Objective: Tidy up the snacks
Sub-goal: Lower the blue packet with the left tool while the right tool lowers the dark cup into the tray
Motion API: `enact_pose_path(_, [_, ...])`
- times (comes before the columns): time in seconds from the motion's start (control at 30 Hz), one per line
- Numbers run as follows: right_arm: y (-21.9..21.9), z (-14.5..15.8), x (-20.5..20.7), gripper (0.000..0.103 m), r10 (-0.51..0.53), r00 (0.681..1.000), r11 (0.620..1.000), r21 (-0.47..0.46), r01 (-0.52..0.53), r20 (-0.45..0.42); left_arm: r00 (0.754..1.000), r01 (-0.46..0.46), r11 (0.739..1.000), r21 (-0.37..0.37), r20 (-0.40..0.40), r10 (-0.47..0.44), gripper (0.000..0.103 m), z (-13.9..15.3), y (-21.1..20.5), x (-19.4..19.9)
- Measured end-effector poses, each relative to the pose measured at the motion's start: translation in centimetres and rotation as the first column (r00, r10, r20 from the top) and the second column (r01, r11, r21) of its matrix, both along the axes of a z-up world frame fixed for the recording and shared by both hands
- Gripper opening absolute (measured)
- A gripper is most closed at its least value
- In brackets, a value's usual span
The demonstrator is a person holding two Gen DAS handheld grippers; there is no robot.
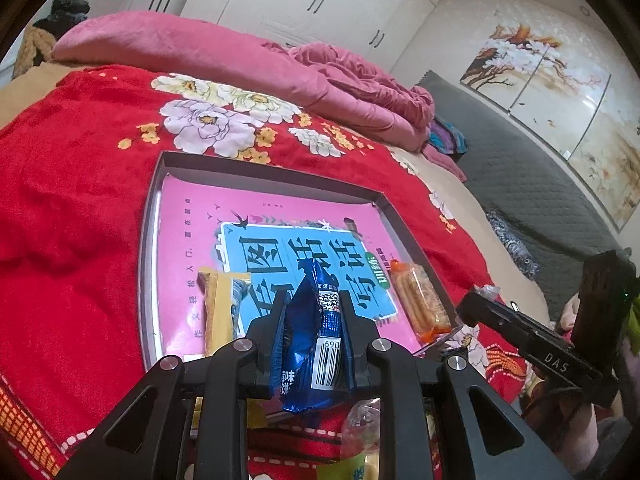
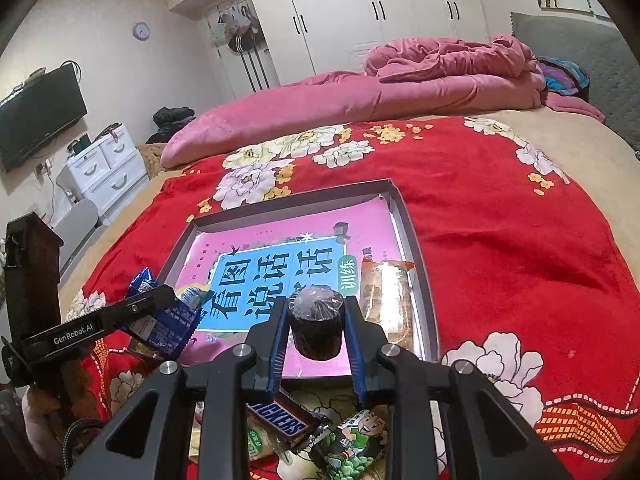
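A grey shallow tray (image 1: 149, 216) (image 2: 416, 232) lined with a pink and blue book cover lies on the red floral blanket. My left gripper (image 1: 310, 312) is shut on a blue snack packet (image 1: 316, 340) over the tray's near edge; it also shows in the right wrist view (image 2: 160, 320). My right gripper (image 2: 316, 316) is shut on a dark round wrapped cake (image 2: 316, 326) above the tray's near edge. In the tray lie an orange-ended cracker pack (image 1: 420, 300) (image 2: 386, 300) at the right and a yellow packet (image 1: 218, 308) at the left.
Loose snacks lie on the blanket before the tray: a Snickers bar (image 2: 280, 420), a green cartoon packet (image 2: 356, 440) and a pale green pack (image 2: 256, 444). A pink quilt (image 2: 360, 96) is piled at the bed's far side. A grey headboard (image 1: 520, 168) stands right.
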State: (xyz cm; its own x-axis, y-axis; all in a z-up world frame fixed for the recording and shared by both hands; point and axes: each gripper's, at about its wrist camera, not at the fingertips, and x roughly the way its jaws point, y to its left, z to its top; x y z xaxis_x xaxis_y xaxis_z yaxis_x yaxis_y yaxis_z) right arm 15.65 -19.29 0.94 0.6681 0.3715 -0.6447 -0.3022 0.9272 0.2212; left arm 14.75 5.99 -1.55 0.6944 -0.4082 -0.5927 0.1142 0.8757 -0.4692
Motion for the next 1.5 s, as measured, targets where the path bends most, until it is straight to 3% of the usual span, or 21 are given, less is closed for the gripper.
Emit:
enact_pose_path(0.57, [0.9,-1.7,0.8,0.027,0.002,0.999,1.0,-0.017,-0.003,-0.047,1.0,-0.026,1.0,-0.008,0.01,0.026,0.023,-0.3,0.7,1.1])
enact_pose_path(0.83, [0.8,-2.4,1.3,0.027,-0.005,0.998,1.0,-0.015,0.004,-0.068,1.0,-0.001,1.0,0.012,-0.027,0.001,0.023,-1.3,-0.2,1.6])
enact_pose_path(1.5, [0.9,-4.7,1.6,0.027,-0.011,0.994,0.999,-0.033,0.007,-0.112,0.998,-0.003,1.0,-0.017,-0.069,0.002,0.023,-1.9,0.1,1.8])
